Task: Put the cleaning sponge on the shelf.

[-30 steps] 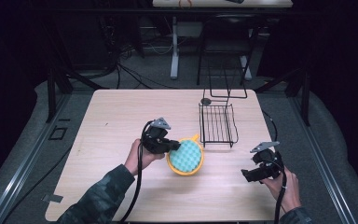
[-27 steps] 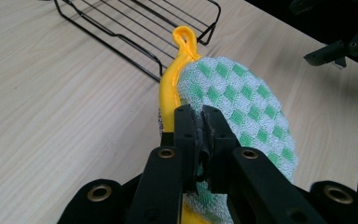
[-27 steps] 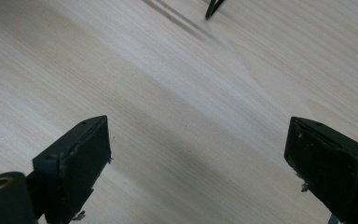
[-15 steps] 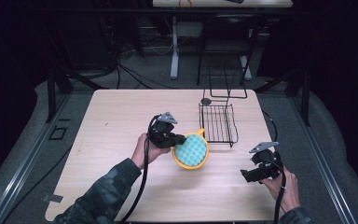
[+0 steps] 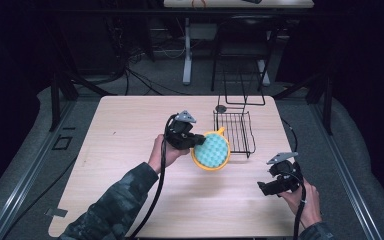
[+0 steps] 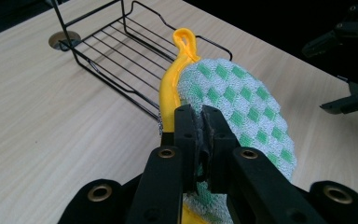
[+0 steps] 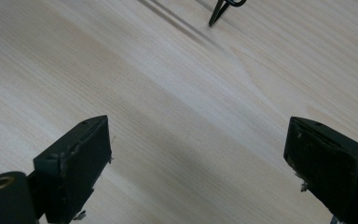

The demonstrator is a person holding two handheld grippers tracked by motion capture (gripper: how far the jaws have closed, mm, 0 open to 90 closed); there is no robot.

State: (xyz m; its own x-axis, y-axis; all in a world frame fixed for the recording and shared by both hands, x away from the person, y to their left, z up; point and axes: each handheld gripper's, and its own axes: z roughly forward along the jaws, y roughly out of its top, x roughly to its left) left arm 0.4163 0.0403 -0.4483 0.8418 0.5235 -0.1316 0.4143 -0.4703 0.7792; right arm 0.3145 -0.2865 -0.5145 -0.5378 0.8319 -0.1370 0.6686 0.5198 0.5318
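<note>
Left gripper (image 5: pixel 198 141): held in the person's left hand (image 5: pixel 161 152) near the middle of the worktop; jaws pressed together on the near edge of the pot holder, pinching it.
Pot holder (image 5: pixel 212 151): round, with a green-and-white checked face and a yellow rim; a yellow hanging loop (image 6: pixel 186 41) at its far end points toward the wire rack. In the left gripper view it stands tilted on edge, checked face turned to the right. Whether its lower edge touches the worktop cannot be told.
Wire rack (image 5: pixel 234 131): black, shallow, standing on the far right part of the worktop, just beyond the pot holder; its near corner lies close to the yellow loop.
Grommet (image 5: pixel 221 108): small round dark fitting set in the worktop beside the rack's far left corner.
Right gripper (image 5: pixel 263 188): held in the right hand (image 5: pixel 301 201) at the near right of the worktop, well apart from the pot holder; jaws spread wide with bare wood between them, holding nothing.
Worktop (image 5: pixel 125 130): pale wood grain.
Sleeve (image 5: pixel 111 210): camouflage pattern on the left forearm.
</note>
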